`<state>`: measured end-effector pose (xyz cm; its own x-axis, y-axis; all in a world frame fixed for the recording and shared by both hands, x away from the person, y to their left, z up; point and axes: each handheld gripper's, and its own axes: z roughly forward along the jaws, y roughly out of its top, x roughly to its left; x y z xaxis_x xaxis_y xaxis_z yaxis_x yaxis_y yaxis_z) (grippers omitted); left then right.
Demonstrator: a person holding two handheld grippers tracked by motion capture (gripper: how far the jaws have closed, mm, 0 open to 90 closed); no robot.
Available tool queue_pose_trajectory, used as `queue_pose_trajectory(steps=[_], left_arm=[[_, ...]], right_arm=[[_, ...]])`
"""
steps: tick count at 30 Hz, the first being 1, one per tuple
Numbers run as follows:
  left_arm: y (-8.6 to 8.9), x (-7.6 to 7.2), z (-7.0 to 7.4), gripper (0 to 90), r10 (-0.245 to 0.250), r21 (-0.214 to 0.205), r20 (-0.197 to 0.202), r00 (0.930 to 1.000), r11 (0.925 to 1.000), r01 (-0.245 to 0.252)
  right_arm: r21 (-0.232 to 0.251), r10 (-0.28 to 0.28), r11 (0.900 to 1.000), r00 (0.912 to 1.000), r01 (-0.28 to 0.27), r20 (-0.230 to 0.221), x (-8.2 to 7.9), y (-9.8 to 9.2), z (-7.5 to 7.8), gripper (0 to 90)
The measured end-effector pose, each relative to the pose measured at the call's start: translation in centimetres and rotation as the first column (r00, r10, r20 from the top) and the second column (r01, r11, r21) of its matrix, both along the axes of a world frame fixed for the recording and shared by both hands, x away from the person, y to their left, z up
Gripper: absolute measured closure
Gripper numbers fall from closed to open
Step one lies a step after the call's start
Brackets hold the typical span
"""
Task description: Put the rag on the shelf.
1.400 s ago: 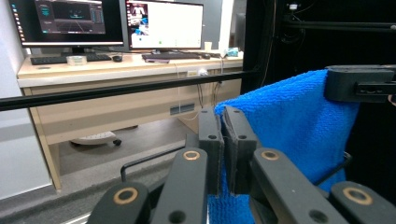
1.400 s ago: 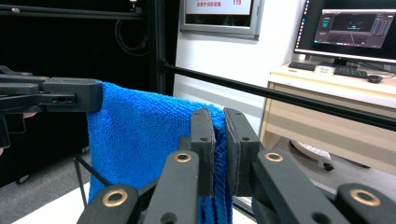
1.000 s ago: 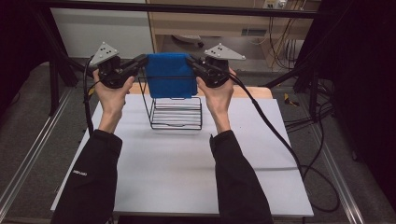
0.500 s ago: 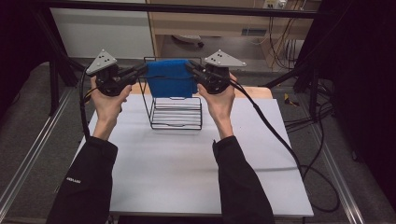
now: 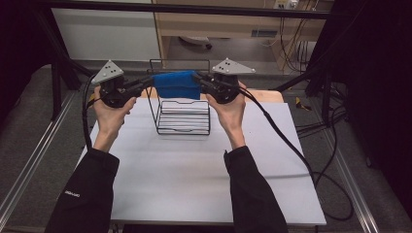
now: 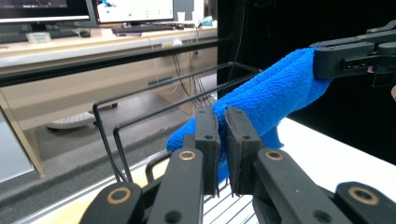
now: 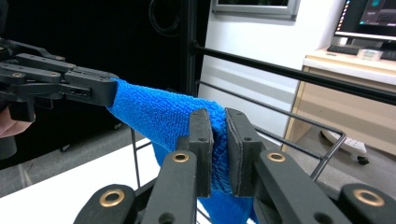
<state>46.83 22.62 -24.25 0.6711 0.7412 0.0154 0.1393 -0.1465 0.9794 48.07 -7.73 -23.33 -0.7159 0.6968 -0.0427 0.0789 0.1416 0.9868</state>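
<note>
A blue towel (image 5: pixel 176 84) hangs stretched between my two grippers above a black wire rack (image 5: pixel 183 116) on the white table (image 5: pixel 194 184). My left gripper (image 5: pixel 148 82) is shut on the towel's left end; in the left gripper view the jaws pinch the blue towel (image 6: pixel 271 100) at my left gripper (image 6: pixel 222 123). My right gripper (image 5: pixel 198 80) is shut on the right end, and the right gripper view has the blue towel (image 7: pixel 159 114) clamped in my right gripper (image 7: pixel 219 126). The towel sits level with the rack's tall rear frame (image 5: pixel 180 61).
Cables (image 5: pixel 291 145) trail from the right gripper across the table and off its right side. A wooden shelf unit (image 5: pixel 218 24) and a white panel (image 5: pixel 102 34) stand beyond the table. Metal rails (image 5: pixel 29 165) run along the floor at both sides.
Both grippers have carried the towel farther from the person, toward the rack's rear frame. The towel now looks shorter, hanging less far down over the rack.
</note>
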Motion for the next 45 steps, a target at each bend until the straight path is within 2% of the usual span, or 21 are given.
queue_pose_trajectory(steps=[4, 8, 11, 13, 16, 18, 22, 26, 35, 41, 44, 45], left_arm=[[0.1, 0.0, 0.4, 79.6, -0.002, 0.007, -0.018, 0.9998, 1.0000, 0.003], [0.5, -0.3, 1.4, 74.8, -0.002, -0.023, -0.012, 0.9999, 0.9997, 0.001], [0.8, -0.4, 2.2, 74.2, 0.001, -0.058, -0.011, 0.9999, 0.9983, -0.002], [0.8, -0.4, 2.4, 74.9, 0.000, -0.062, -0.015, 0.9999, 0.9981, -0.001], [0.5, -0.2, 2.3, 78.5, 0.001, -0.044, -0.040, 0.9992, 0.9990, -0.003], [0.3, 0.0, 2.0, 83.1, -0.004, -0.036, -0.071, 0.9975, 0.9994, 0.001], [-0.1, 0.2, 1.2, 89.6, -0.038, 0.001, -0.132, 0.9904, 0.9992, 0.039], [-0.4, 0.5, 0.4, 89.7, -0.048, 0.036, -0.169, 0.9845, 0.9978, 0.055], [-0.9, 1.0, -0.8, 89.8, -0.031, 0.068, -0.187, 0.9819, 0.9967, 0.044], [-1.3, 1.4, -1.7, 89.8, -0.006, 0.102, -0.184, 0.9830, 0.9945, 0.025], [-1.6, 1.6, -2.1, 89.8, 0.002, 0.105, -0.185, 0.9828, 0.9943, 0.017], [-1.6, 1.7, -2.2, 89.8, 0.003, 0.104, -0.185, 0.9827, 0.9945, 0.017]], right_arm=[[-0.021, 0.007, 0.9997, 0.9999, -0.007, -0.009, -0.1, 0.0, -0.2, 82.0], [-0.039, 0.015, 0.9991, 0.9998, -0.016, -0.009, -0.2, 0.0, -0.3, 82.0], [-0.047, 0.020, 0.9987, 0.9997, -0.020, -0.012, -0.2, 0.0, -0.3, 81.9], [-0.053, 0.021, 0.9984, 0.9997, -0.022, -0.012, -0.2, 0.1, -0.4, 81.8], [-0.066, 0.028, 0.9974, 0.9995, -0.029, -0.013, -0.3, 0.2, -0.6, 81.6], [-0.072, 0.032, 0.9968, 0.9994, -0.033, -0.014, -0.3, 0.2, -0.7, 81.2], [-0.072, 0.042, 0.9965, 0.9988, -0.044, -0.024, -0.2, 0.0, -1.0, 79.9], [-0.069, 0.061, 0.9956, 0.9975, -0.063, -0.037, -0.1, -0.2, -1.3, 78.0], [-0.077, 0.067, 0.9945, 0.9964, -0.071, -0.051, -0.2, -0.4, -1.4, 67.7], [-0.029, 0.082, 0.9961, 0.9952, -0.084, -0.052, -0.5, -0.6, -1.0, 59.7], [-0.011, 0.088, 0.9960, 0.9947, -0.088, -0.054, -0.5, -0.7, -0.9, 60.3], [-0.009, 0.088, 0.9960, 0.9944, -0.089, -0.059, -0.5, -0.7, -0.9, 63.5]])
